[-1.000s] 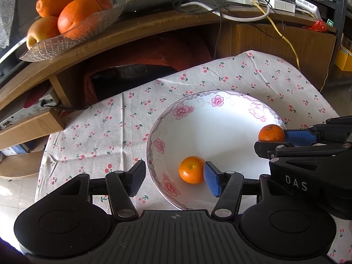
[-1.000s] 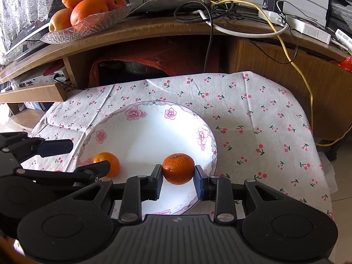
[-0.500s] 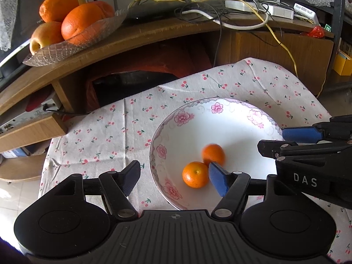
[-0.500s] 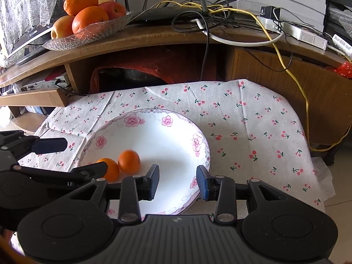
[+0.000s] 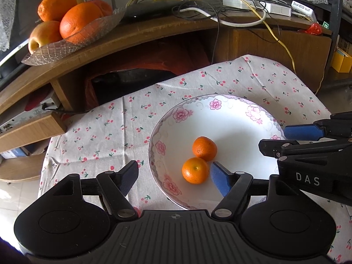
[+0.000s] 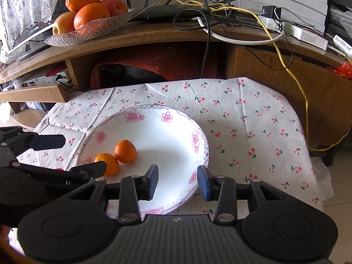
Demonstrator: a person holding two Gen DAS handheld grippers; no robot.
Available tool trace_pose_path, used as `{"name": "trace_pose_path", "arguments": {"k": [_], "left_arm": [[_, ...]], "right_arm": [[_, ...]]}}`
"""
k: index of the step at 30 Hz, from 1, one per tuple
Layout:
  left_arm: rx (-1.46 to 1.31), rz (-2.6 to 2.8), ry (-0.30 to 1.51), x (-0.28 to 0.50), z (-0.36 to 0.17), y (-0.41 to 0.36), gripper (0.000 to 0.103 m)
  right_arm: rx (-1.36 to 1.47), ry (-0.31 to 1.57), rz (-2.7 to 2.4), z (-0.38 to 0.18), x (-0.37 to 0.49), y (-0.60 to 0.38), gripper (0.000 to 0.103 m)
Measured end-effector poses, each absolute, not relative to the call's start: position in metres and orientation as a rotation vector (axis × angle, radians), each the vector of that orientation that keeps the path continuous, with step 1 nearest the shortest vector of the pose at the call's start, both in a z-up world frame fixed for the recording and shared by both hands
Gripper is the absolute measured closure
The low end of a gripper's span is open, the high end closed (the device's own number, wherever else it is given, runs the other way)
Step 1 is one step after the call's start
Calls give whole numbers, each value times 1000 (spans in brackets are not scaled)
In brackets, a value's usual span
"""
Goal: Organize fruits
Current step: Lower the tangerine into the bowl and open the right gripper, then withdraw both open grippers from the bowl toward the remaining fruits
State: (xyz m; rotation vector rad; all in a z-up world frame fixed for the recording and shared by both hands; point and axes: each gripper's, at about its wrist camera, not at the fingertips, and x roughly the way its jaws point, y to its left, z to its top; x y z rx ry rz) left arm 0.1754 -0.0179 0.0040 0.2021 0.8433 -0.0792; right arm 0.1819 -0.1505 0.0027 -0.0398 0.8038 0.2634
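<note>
A cherry-print tablecloth (image 5: pixel 105 132) fills mid-frame. On it, centre-right, sits a floral plate (image 5: pixel 233 118) holding two touching tangerines (image 5: pixel 204 148). Left gripper (image 5: pixel 173 177) and right gripper (image 6: pixel 177 182), at bottom, both gape wide, empty.

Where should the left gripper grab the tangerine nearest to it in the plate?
Grip the near tangerine across its round middle, coming from above and closing left to right. The far tangerine touches it behind, and the plate rim rises in front. The left gripper, open, already straddles it.
</note>
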Motion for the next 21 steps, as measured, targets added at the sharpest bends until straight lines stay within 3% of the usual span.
{"name": "trace_pose_path", "arguments": {"k": [21], "left_arm": [[210,-82,823,155,15,-18,22]], "right_arm": [[-46,791,286,10,164,-152,63]]}}
